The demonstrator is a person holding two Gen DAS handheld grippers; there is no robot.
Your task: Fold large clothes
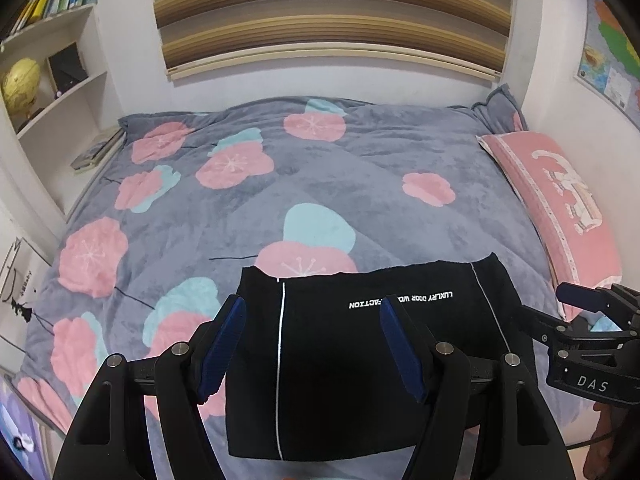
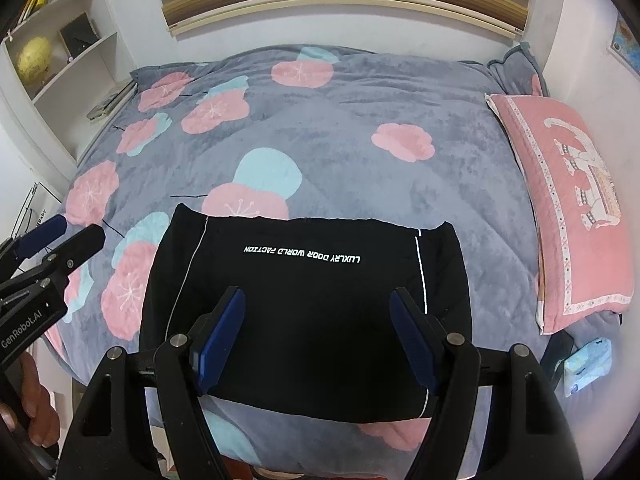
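A black garment (image 1: 340, 368) with thin white stripes and white lettering lies folded into a flat rectangle near the front edge of the bed; it also shows in the right wrist view (image 2: 312, 320). My left gripper (image 1: 312, 312) is open and empty, held above the garment's left part. My right gripper (image 2: 318, 300) is open and empty above its middle. Each gripper appears at the side of the other's view: the right gripper (image 1: 588, 308) beside the garment's right edge, the left gripper (image 2: 76, 232) beside its left edge.
The bed carries a grey blanket (image 2: 340, 120) with pink and blue flowers. A pink pillow (image 2: 568, 200) lies along the right side. White shelves (image 1: 52, 92) with a globe and books stand at the left. A small blue packet (image 2: 588, 364) lies at the right front.
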